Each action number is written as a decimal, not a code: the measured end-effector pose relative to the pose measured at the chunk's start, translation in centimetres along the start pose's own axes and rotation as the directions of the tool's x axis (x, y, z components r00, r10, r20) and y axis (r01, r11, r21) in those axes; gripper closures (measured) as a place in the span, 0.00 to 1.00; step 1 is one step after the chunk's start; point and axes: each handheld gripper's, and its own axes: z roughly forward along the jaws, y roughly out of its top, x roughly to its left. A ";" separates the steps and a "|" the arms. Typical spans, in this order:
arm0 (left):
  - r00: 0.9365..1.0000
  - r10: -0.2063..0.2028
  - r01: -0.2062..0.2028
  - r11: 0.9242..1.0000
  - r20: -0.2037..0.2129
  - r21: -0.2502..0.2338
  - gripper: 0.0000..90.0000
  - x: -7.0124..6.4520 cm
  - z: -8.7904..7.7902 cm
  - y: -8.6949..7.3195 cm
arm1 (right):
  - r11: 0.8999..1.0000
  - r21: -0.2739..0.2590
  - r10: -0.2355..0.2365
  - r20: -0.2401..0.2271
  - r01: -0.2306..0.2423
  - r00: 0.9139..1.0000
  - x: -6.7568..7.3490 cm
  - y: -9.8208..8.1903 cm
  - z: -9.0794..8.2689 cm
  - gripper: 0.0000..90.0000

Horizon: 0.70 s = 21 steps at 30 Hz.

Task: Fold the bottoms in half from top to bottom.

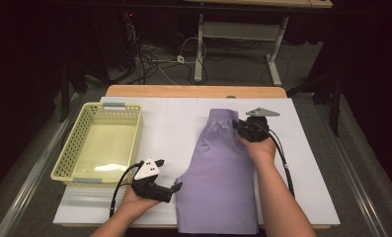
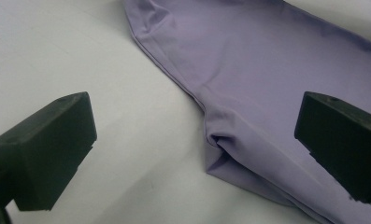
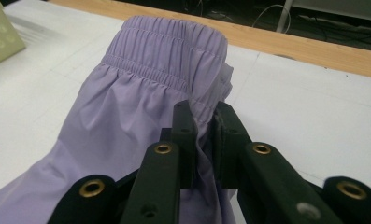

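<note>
Nearest, the left gripper is held with jaws wide apart, the shorts' hem corner just to its right (long axis running near to far); farther off, the right gripper is clamped on the waistband; the yellow basket at left is seen empty.
</note>
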 end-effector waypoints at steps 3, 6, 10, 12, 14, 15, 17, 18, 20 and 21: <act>1.000 0.004 -0.004 1.000 -0.001 -0.005 0.00 -0.1 -0.1 0.0 | 1.000 -0.012 -0.006 -0.003 0.005 1.000 0.3 -0.1 -0.4 0.91; 1.000 0.008 -0.008 1.000 0.001 -0.009 0.00 -0.1 -0.1 -0.1 | 1.000 -0.026 -0.003 -0.008 0.003 1.000 0.4 -0.3 -1.0 0.91; 1.000 0.004 -0.004 1.000 0.001 -0.008 0.00 -0.1 -0.1 -0.1 | 0.999 -0.047 -0.010 -0.011 0.010 1.000 0.7 -0.5 -2.0 0.91; 1.000 0.007 -0.007 1.000 0.000 -0.008 0.00 -0.1 -0.1 -0.1 | 0.998 -0.055 -0.018 -0.012 0.017 1.000 0.8 -0.6 -2.4 0.91; 1.000 0.004 -0.004 1.000 0.000 -0.007 0.00 -0.1 -0.1 0.0 | 0.998 -0.068 -0.020 -0.012 0.020 1.000 0.9 -0.7 -2.9 0.91; 1.000 0.003 -0.003 1.000 0.001 -0.006 0.00 -0.1 -0.1 0.0 | 0.997 -0.072 -0.021 -0.014 0.020 1.000 1.0 -0.7 -3.2 0.91; 1.000 0.001 -0.001 1.000 0.003 -0.004 0.00 0.0 -0.1 0.0 | 0.996 -0.085 -0.029 -0.018 0.028 0.999 1.3 -0.9 -3.7 0.91; 1.000 0.000 0.000 1.000 0.003 -0.006 0.00 0.0 -0.1 0.0 | 0.995 -0.092 -0.031 -0.022 0.029 0.999 1.4 -0.9 -3.9 0.91; 1.000 0.001 0.000 1.000 0.003 -0.007 0.00 0.0 -0.1 -0.1 | 0.994 -0.103 -0.039 -0.029 0.036 0.999 1.7 -1.1 -4.4 0.91; 1.000 0.001 -0.001 1.000 0.003 -0.006 0.00 0.0 -0.1 -0.1 | 0.994 -0.107 -0.041 -0.033 0.037 0.999 1.9 -1.2 -4.6 0.91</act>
